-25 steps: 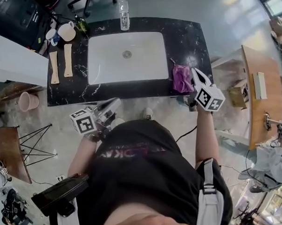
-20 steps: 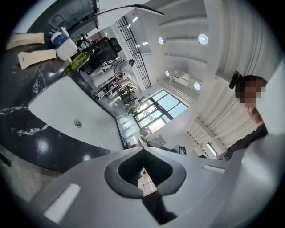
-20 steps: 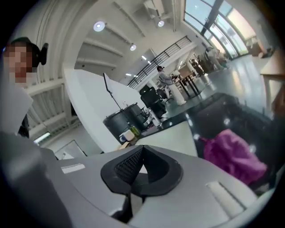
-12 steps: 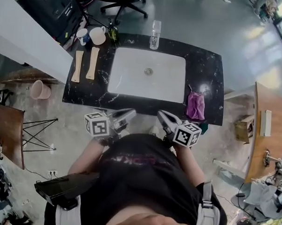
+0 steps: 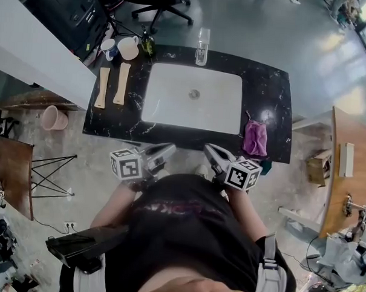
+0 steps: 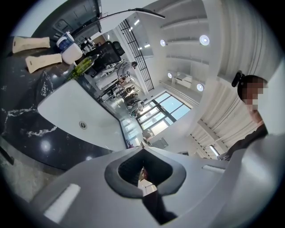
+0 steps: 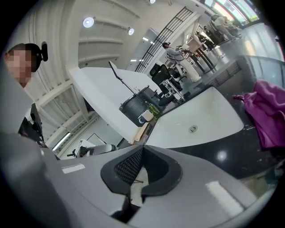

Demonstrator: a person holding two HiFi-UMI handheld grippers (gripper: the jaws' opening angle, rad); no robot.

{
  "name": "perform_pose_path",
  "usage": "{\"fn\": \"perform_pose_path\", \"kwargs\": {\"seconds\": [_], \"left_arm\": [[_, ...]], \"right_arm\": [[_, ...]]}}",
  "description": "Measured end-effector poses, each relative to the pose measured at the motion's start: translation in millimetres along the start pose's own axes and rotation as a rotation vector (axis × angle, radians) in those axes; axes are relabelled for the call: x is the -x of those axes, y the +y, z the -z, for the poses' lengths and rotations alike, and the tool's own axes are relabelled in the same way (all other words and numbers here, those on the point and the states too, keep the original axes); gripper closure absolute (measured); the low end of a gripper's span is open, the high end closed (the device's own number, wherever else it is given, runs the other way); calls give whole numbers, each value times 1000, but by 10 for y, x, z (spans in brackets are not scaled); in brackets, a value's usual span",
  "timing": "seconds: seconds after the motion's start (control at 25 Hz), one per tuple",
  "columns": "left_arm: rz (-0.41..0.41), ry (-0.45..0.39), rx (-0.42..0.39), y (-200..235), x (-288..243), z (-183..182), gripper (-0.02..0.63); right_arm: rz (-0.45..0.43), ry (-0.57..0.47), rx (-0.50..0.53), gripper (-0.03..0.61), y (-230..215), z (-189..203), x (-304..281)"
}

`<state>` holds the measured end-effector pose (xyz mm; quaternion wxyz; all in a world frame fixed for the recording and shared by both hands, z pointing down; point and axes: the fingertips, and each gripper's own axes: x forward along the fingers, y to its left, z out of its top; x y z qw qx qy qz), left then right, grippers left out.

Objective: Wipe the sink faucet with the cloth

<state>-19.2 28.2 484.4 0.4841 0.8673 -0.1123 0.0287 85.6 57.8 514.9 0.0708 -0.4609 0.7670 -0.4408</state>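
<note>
The purple cloth (image 5: 254, 138) lies crumpled on the black marble counter (image 5: 267, 91), right of the white sink (image 5: 172, 105); it also shows at the right edge of the right gripper view (image 7: 267, 116). The faucet (image 5: 202, 45) stands at the sink's far rim. Both grippers hang in front of the counter's near edge, close to the person's body. My left gripper (image 5: 171, 149) is shut and holds nothing (image 6: 142, 147). My right gripper (image 5: 208, 148) is shut too, empty (image 7: 141, 147), and stands left of and apart from the cloth.
Two wooden boards (image 5: 112, 85) lie on the counter's left part, with two mugs (image 5: 121, 47) and a green bottle (image 5: 148, 45) behind them. A pink bucket (image 5: 51, 116) sits on the floor at the left. A wooden table (image 5: 342, 173) stands at the right.
My right gripper has drawn back from beside the cloth, leftward to the body, and has held still since half a second ago. The left gripper has stayed put.
</note>
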Motion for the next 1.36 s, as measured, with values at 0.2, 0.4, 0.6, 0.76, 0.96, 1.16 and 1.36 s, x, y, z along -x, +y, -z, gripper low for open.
{"fn": "perform_pose_path", "kwargs": {"seconds": [0.2, 0.4, 0.6, 0.76, 0.96, 1.16, 1.36], "left_arm": [[6, 5, 0, -11, -31, 31, 614], [11, 13, -4, -40, -66, 38, 614], [10, 12, -5, -57, -42, 49, 614], [11, 13, -10, -70, -33, 78, 614], [7, 9, -9, -79, -10, 89, 614], [11, 11, -11, -95, 0, 105, 614], [14, 12, -10, -102, 18, 124, 614]], "right_arm": [[3, 2, 2, 568, -20, 22, 35], [2, 3, 6, 568, -23, 19, 60], [1, 3, 4, 568, 6, 36, 68], [-1, 2, 4, 568, 2, 65, 87], [-6, 8, 6, 568, 21, 81, 96], [-5, 7, 11, 568, 25, 101, 106], [-3, 6, 14, 568, 41, 126, 119]]}}
